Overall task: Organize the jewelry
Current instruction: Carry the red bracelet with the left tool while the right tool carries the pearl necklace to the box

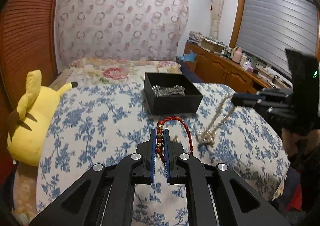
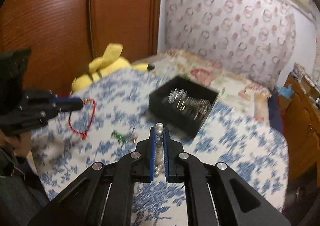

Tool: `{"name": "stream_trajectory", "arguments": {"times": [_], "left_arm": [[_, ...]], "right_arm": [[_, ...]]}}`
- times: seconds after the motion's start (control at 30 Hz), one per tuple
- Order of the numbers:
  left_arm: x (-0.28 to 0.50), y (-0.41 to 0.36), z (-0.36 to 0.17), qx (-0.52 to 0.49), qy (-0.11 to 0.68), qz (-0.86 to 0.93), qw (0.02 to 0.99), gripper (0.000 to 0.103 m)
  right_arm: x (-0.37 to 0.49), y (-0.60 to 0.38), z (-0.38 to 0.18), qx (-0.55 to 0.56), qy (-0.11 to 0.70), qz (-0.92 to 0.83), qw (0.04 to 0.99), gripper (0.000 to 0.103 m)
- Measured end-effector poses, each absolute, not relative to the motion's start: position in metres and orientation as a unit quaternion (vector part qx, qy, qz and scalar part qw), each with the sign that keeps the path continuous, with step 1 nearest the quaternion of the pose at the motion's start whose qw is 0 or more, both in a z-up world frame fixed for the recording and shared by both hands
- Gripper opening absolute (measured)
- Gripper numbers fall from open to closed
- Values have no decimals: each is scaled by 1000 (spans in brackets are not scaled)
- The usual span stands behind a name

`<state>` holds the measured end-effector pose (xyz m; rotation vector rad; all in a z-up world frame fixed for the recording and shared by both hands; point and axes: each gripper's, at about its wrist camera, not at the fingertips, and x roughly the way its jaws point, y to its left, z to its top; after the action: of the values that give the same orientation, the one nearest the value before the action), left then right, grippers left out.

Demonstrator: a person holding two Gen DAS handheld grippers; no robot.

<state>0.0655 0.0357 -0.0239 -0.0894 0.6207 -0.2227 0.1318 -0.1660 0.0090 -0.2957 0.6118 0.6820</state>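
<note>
My left gripper [image 1: 160, 132] is shut on a red braided bracelet with brown beads [image 1: 160, 136]; its loop hangs to the right. It also shows in the right wrist view [image 2: 82, 103], with the bracelet [image 2: 88, 118] dangling. My right gripper [image 2: 159, 130] is shut on a pearl necklace [image 2: 159, 128]; in the left wrist view the right gripper [image 1: 236, 99] holds the necklace [image 1: 212, 126], whose lower end rests on the blue-flowered bedspread [image 1: 96, 122]. A black box [image 1: 172, 94] holding clear and metal pieces sits ahead, also in the right wrist view [image 2: 184, 104].
A yellow plush toy [image 1: 32, 118] lies at the bed's left edge. A small green item and a gold piece [image 2: 124, 137] lie on the bedspread. A wooden wardrobe [image 2: 80, 16] stands at left, a cluttered wooden cabinet [image 1: 226, 66] at right under the window.
</note>
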Motion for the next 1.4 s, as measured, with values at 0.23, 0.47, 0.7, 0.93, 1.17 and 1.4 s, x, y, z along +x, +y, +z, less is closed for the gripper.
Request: {"name": "stream_trajectory", "arguments": {"times": [0.23,0.47,0.7,0.93,1.17,1.4], "left_arm": [[79,28,-10,-36,292,-112,949,6],[95,22,-2,-30,285,-115,951,6],[118,23,4,-29,280,-116,952,6],[150,21,10,-27,279,-116,953,6],[181,17,12,-27,283,-116,952,6],[210,13,0,-27,299,-116,947,6]], "right_arm": [[135,-176,54,-141,244,316,906,8],[144,-176,84,-142,213,304,918,8],[162,-176,111,-139,181,299,927,8],[189,-169,136,-138,151,297,933,8],[220,-162,132,-137,154,306,930,8],[245,-159,103,-134,183,311,923,8]]}}
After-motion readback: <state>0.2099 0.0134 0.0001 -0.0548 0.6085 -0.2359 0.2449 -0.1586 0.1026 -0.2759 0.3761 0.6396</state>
